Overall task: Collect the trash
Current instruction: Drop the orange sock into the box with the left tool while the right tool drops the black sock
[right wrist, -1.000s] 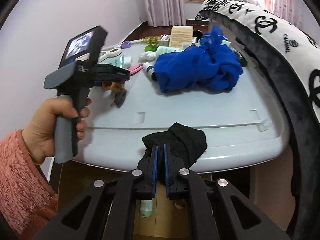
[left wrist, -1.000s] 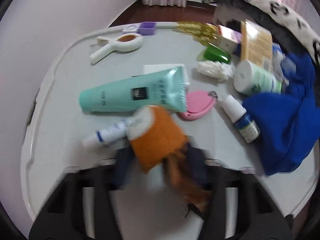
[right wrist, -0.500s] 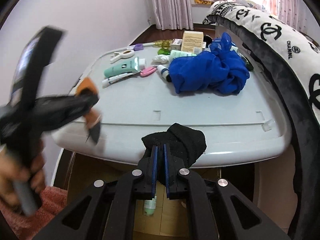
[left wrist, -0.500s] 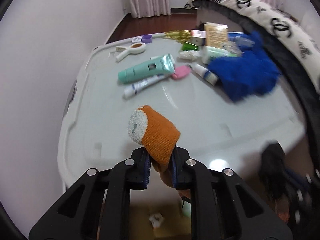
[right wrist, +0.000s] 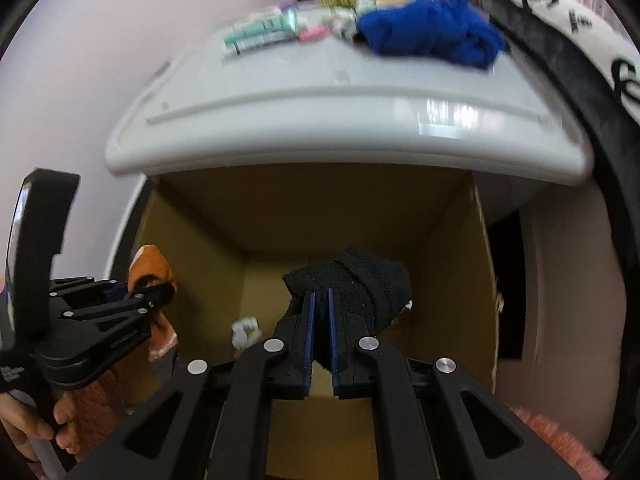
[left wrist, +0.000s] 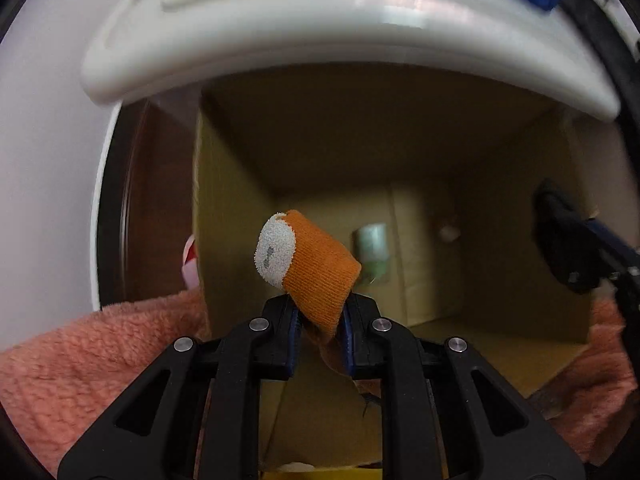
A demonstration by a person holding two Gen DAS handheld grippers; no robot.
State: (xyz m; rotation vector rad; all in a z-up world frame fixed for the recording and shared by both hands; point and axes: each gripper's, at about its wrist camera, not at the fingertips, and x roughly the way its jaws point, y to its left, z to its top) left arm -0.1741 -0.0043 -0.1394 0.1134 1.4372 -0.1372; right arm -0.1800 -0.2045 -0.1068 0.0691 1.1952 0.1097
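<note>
Black tool point(left wrist: 320, 322) with blue pads, silver screws; fuzzy pink sleeve point(left wrist: 100, 356).

There were two socks, one orange sock point(left wrist: 316, 268) and one black sock point(right wrist: 360, 284), one cardboard box point(right wrist: 360, 208), and one blue cloth point(right wrist: 432, 32).

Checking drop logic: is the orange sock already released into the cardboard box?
No, the orange sock is clamped between the left gripper fingers, above the cardboard box.
</note>
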